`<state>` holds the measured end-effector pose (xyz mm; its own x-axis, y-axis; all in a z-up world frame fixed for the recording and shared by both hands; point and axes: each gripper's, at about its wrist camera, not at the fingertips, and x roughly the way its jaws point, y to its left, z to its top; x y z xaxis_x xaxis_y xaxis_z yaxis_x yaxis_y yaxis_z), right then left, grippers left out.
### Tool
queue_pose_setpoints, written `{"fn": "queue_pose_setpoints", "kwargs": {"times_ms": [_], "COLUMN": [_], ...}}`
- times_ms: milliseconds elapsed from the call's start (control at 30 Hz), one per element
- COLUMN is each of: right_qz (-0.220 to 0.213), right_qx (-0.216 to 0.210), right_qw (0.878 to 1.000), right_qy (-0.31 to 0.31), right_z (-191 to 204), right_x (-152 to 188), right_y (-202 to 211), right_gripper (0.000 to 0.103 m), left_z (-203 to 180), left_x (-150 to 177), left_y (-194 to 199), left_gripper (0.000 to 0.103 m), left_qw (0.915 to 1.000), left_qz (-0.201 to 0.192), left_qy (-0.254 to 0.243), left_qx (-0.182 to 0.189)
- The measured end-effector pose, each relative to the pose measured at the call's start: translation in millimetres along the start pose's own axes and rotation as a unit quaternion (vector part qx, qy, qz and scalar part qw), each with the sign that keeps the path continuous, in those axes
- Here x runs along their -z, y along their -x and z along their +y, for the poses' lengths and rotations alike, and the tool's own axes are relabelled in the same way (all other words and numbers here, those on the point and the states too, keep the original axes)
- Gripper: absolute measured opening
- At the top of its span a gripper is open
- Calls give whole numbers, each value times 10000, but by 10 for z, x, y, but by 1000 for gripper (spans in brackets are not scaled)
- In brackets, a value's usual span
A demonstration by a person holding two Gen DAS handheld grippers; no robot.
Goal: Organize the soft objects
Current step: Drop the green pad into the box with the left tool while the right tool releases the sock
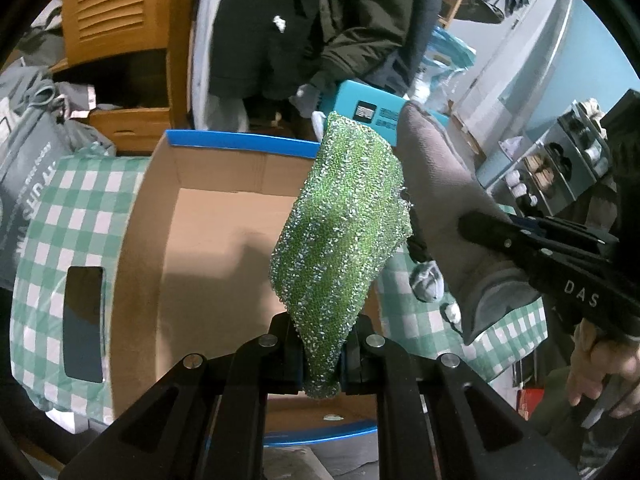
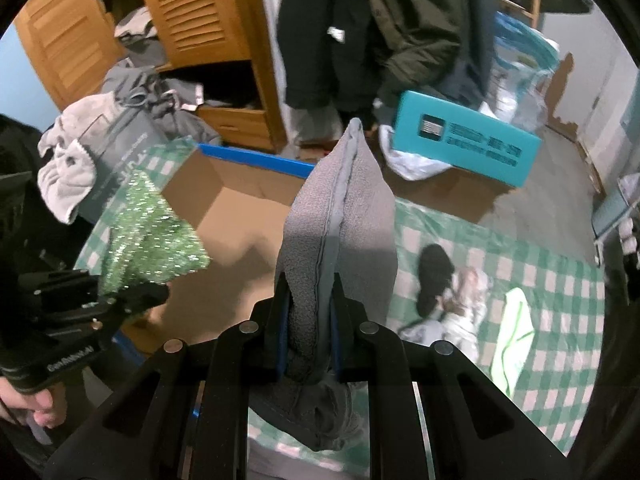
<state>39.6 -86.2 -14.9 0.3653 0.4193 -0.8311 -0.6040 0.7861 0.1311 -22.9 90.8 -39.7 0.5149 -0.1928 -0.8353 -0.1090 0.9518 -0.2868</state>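
My left gripper is shut on a sparkly green scrub cloth and holds it above the open cardboard box. My right gripper is shut on a grey fleece cloth and holds it up beside the box's right edge. The right gripper also shows at the right of the left wrist view with the grey cloth. The left gripper with the green cloth shows at the left of the right wrist view. The box has blue edges and an empty floor.
A green checked sheet covers the floor, with a black sock, a pale sock pile and a lime cloth on it. A teal box, a wooden wardrobe, hanging coats and a grey bag surround it.
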Motion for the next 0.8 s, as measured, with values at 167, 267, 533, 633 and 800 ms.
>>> {"fn": "queue_pose_setpoints", "kwargs": {"times_ms": [167, 267, 533, 633, 800], "right_qz": [65, 118, 277, 345, 471], "right_qx": [-127, -192, -303, -340, -469], "right_qw": [9998, 9995, 9987, 9984, 9974], "right_qy": [163, 234, 289, 298, 285], "right_z": [277, 418, 639, 691, 744], "right_x": [-107, -148, -234, -249, -266], "right_y": [-109, -182, -381, -450, -547], "right_gripper": [13, 13, 14, 14, 18], "left_z": [150, 241, 476, 535, 590], "left_x": [2, 8, 16, 30, 39], "left_y": [41, 51, 30, 5, -7], "left_gripper": [12, 12, 12, 12, 37], "left_qw": [9999, 9997, 9986, 9980, 9972], "left_qz": [-45, -56, -38, 2, -7], "left_qy": [121, 205, 465, 562, 649], "left_qx": [-53, -108, -233, -277, -379]}}
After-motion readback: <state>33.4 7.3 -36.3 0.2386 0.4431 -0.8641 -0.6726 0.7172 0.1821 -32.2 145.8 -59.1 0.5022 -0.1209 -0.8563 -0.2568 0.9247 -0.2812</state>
